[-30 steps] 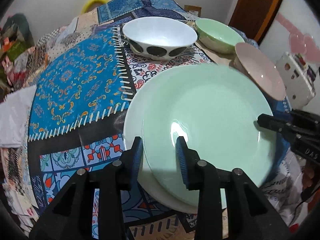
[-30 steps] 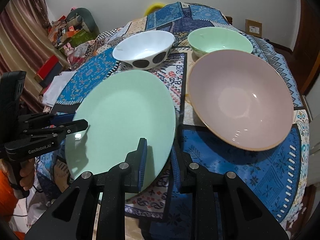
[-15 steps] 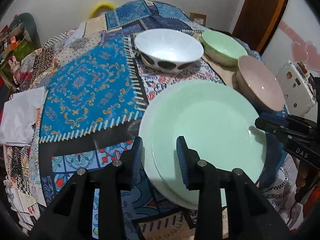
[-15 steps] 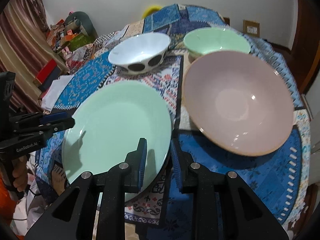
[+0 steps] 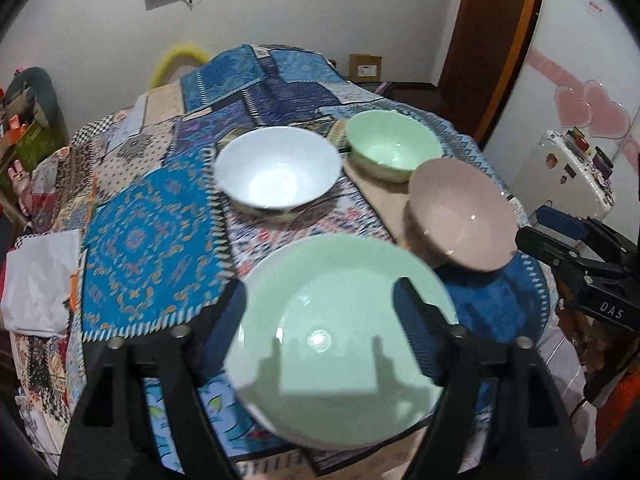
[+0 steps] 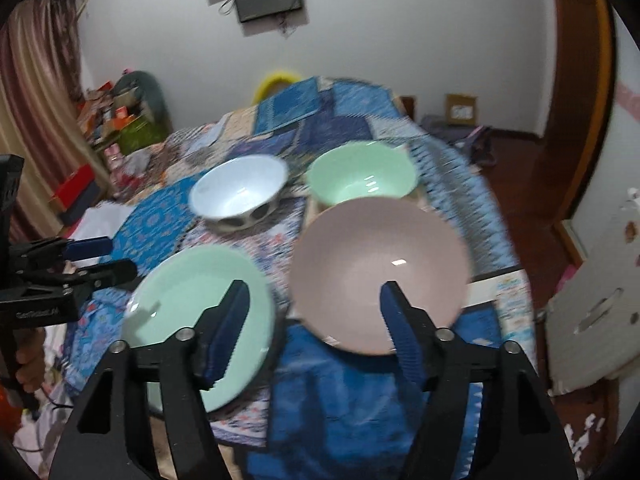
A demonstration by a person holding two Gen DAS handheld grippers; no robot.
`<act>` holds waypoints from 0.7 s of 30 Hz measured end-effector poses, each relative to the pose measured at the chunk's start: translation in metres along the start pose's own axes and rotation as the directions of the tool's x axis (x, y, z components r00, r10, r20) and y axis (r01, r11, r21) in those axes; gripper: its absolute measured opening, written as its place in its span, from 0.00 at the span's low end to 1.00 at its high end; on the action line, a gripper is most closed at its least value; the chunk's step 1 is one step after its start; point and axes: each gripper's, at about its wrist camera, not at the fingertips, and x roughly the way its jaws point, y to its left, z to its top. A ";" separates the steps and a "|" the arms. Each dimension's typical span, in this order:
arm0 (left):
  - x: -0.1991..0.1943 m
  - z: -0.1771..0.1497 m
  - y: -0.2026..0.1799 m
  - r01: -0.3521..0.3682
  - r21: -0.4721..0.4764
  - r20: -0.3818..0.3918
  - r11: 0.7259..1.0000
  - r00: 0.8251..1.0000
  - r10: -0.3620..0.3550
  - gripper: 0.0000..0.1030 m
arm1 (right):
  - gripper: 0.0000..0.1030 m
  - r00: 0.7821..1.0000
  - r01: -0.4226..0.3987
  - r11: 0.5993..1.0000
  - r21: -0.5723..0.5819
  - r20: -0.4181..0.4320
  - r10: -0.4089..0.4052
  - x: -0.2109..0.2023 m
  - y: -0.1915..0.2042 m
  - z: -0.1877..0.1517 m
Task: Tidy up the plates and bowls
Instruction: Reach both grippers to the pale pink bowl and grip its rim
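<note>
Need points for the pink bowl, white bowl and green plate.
pink bowl (image 6: 380,264): right wrist view, inner bottom.
white bowl (image 5: 276,176): left wrist view, inside, near the bottom.
green plate (image 5: 340,300): left wrist view, bare centre between the open fingers.

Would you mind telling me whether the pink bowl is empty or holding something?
Empty. The pink bowl sits upright on the patchwork cloth, and its bare inside shows only light glints.
</note>
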 end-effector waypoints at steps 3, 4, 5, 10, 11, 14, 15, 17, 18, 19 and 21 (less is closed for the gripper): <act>0.011 0.013 -0.015 0.014 0.014 -0.002 1.000 1.000 -0.014 0.79 | 0.68 1.000 0.026 0.999 0.030 0.009 -0.026 -0.001 -0.016 0.002; 0.015 0.016 -0.019 0.017 0.019 -0.005 1.000 1.000 -0.017 0.79 | 0.68 0.999 0.035 0.999 0.041 0.010 -0.035 -0.001 -0.022 0.002; 0.019 0.019 -0.023 0.020 0.025 -0.008 0.999 1.000 -0.020 0.79 | 0.68 0.999 0.044 0.998 0.050 0.008 -0.045 0.001 -0.028 0.002; 0.048 0.035 -0.045 0.036 0.057 -0.039 0.998 0.999 -0.034 0.79 | 0.68 0.997 0.082 0.993 0.085 -0.007 -0.082 0.007 -0.052 -0.001; 0.055 0.037 -0.050 0.037 0.067 -0.043 0.997 0.998 -0.034 0.79 | 0.68 0.996 0.091 0.992 0.090 -0.006 -0.091 0.009 -0.055 -0.001; 0.070 0.042 -0.061 0.042 0.093 -0.046 0.995 0.998 -0.037 0.79 | 0.68 0.994 0.109 0.990 0.092 -0.008 -0.109 0.014 -0.062 -0.004; 0.077 0.044 -0.066 0.045 0.099 -0.052 0.994 0.998 -0.040 0.79 | 0.68 0.994 0.108 0.990 0.092 -0.013 -0.107 0.016 -0.064 -0.005; 0.088 0.046 -0.070 0.051 0.101 -0.062 0.994 0.997 -0.045 0.79 | 0.68 0.994 0.109 0.990 0.091 -0.023 -0.107 0.022 -0.070 -0.006; 0.095 0.048 -0.073 0.058 0.100 -0.071 0.993 0.996 -0.051 0.79 | 0.68 0.994 0.108 0.990 0.090 -0.028 -0.106 0.025 -0.071 -0.007; 0.100 0.049 -0.075 0.062 0.101 -0.081 0.993 0.995 -0.054 0.79 | 0.68 0.994 0.105 0.990 0.091 -0.033 -0.103 0.028 -0.073 -0.008; 0.112 0.050 -0.080 0.071 0.110 -0.100 0.991 0.993 -0.060 0.78 | 0.68 0.995 0.096 0.991 0.095 -0.044 -0.092 0.034 -0.078 -0.009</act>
